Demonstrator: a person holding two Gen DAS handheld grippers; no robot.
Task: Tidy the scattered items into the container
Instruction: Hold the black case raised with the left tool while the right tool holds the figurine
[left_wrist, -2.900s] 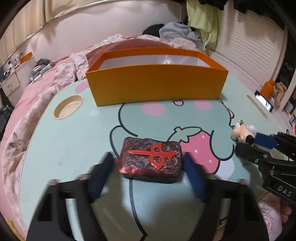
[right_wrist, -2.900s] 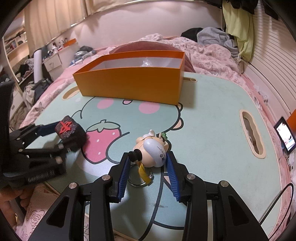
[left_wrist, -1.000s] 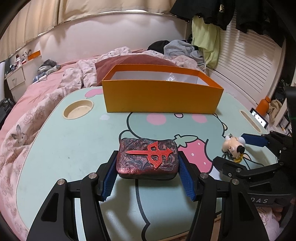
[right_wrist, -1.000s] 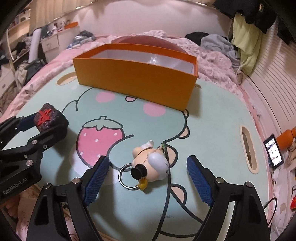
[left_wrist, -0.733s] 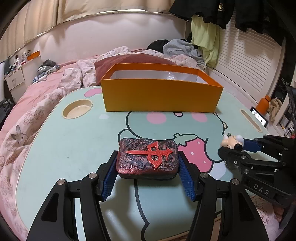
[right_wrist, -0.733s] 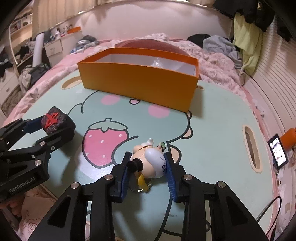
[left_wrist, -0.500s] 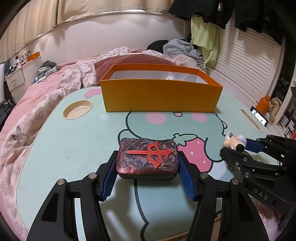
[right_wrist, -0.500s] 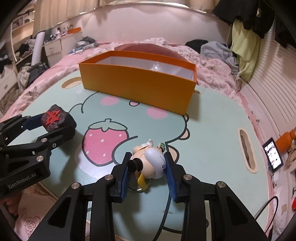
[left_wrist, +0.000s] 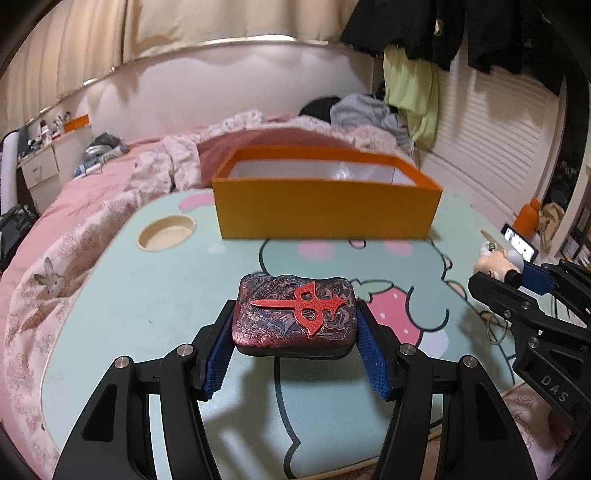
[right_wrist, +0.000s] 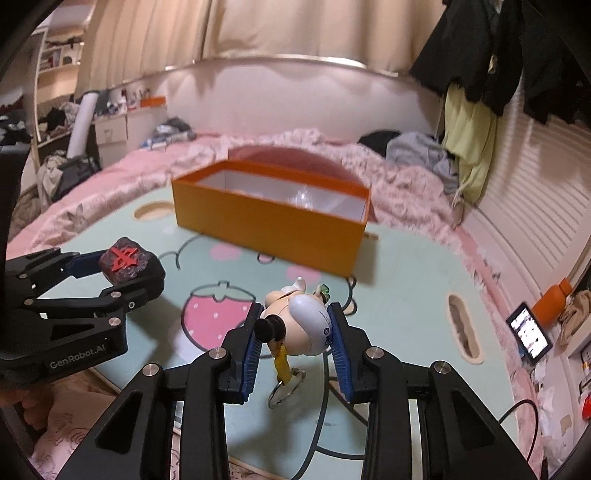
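Observation:
My left gripper (left_wrist: 295, 350) is shut on a dark marbled block (left_wrist: 293, 315) with a red raised symbol, held a little above the table. The same block (right_wrist: 123, 260) shows at the left of the right wrist view. My right gripper (right_wrist: 295, 350) is shut on a small cartoon figure keychain (right_wrist: 301, 325), lifted off the table, its yellow tag and metal ring (right_wrist: 286, 387) dangling below. That figure (left_wrist: 500, 260) appears at the right edge of the left wrist view. The open orange box (left_wrist: 327, 206) (right_wrist: 273, 210) stands at the far side of the table, ahead of both grippers.
The mint cartoon-print table (left_wrist: 129, 295) has a round cup recess (left_wrist: 166, 232) at its left and a slot (right_wrist: 460, 321) at its right. Pink bedding (left_wrist: 74, 229) surrounds the table. A phone (right_wrist: 528, 336) and an orange bottle (right_wrist: 552, 301) sit off the right edge.
The right gripper closed on the cartoon figure and lifted it off the table. The left gripper kept its hold on the block and tilted up slightly.

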